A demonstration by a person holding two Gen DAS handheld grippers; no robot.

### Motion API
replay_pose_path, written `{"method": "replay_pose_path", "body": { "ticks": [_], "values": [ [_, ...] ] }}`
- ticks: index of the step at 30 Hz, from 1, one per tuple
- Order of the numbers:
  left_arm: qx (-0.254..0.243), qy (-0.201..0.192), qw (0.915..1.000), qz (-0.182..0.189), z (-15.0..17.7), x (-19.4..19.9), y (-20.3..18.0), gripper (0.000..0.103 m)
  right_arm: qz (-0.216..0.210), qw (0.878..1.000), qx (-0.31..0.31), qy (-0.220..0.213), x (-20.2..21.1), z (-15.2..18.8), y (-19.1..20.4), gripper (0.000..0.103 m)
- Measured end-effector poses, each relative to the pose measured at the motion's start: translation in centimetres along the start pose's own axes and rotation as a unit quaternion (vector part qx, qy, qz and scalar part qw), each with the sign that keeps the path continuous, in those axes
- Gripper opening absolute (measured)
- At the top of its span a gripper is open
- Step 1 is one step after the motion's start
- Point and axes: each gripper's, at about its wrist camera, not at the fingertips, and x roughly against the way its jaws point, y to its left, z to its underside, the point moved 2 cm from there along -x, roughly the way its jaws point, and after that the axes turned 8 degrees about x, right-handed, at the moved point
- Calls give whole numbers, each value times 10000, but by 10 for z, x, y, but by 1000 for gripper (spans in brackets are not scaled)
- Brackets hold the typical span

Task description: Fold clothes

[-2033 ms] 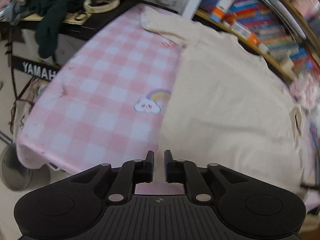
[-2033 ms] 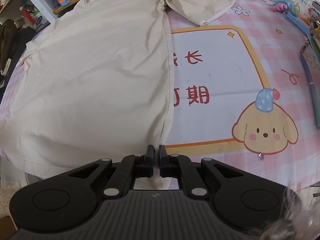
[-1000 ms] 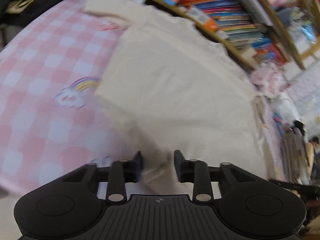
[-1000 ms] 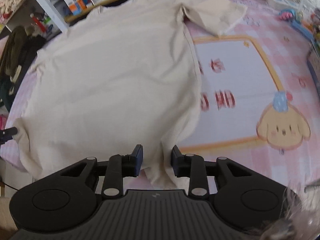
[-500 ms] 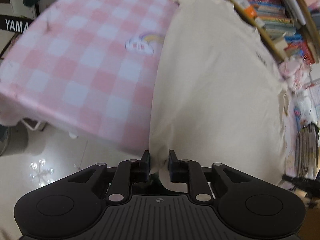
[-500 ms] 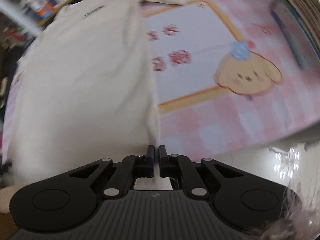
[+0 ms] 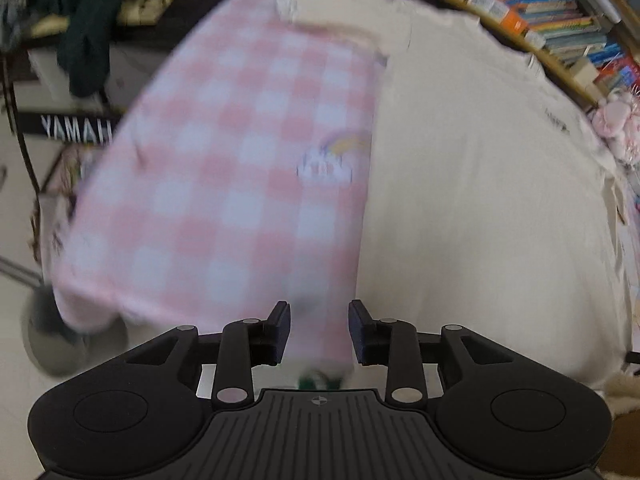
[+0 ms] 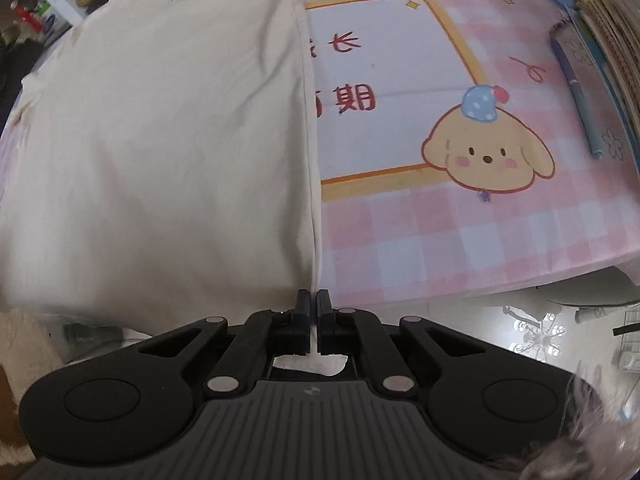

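Observation:
A cream T-shirt (image 7: 480,200) lies spread flat on a table under a pink checked cloth (image 7: 220,180). In the blurred left wrist view my left gripper (image 7: 319,322) hangs over the table's near edge. Its jaws are opening and stand apart. The shirt's side edge runs down past the right finger (image 7: 362,332), and the pads press on nothing. In the right wrist view my right gripper (image 8: 313,312) is shut on the T-shirt (image 8: 160,140) at its near hem corner. A scrap of cream fabric shows behind the jaws.
A bookshelf (image 7: 560,20) runs along the far side, and a Yamaha keyboard (image 7: 76,132) with dark clothes on it stands to the left. A blue pen (image 8: 580,96) and stacked books (image 8: 616,40) lie at the cloth's right edge, beside the dog print (image 8: 488,156). Floor lies below the near edge.
My left jaws, nearly closed on the shirt's corner half a second ago, have spread and the view has swung. My right jaws, open a second ago, closed on the hem and stay so.

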Motion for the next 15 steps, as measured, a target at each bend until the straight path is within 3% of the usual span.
{"method": "replay_pose_path", "body": {
  "ticks": [3, 5, 7, 9, 14, 15],
  "values": [
    [-150, -441, 9987, 197, -24, 2, -11, 51, 138, 9993, 61, -344, 9, -13, -6, 15],
    [-179, -741, 9966, 323, -45, -2, -22, 65, 165, 9968, 72, -781, 16, -31, -11, 34],
    [-45, -1018, 9937, 457, -69, -18, -39, 69, 135, 9925, 8, -1214, 13, -61, -14, 35],
    [295, -1019, 9921, 669, -92, -45, -55, 69, 97, 9867, -133, -1618, 1, -97, -17, 35],
    [1010, -1007, 9882, 553, -129, -102, -71, 70, 43, 9763, -816, -2005, -42, -181, -24, 34],
    [1111, -1188, 9851, 562, -131, -102, -72, 70, 91, 9746, -952, -2026, -50, -194, -24, 34]
  ]
}}
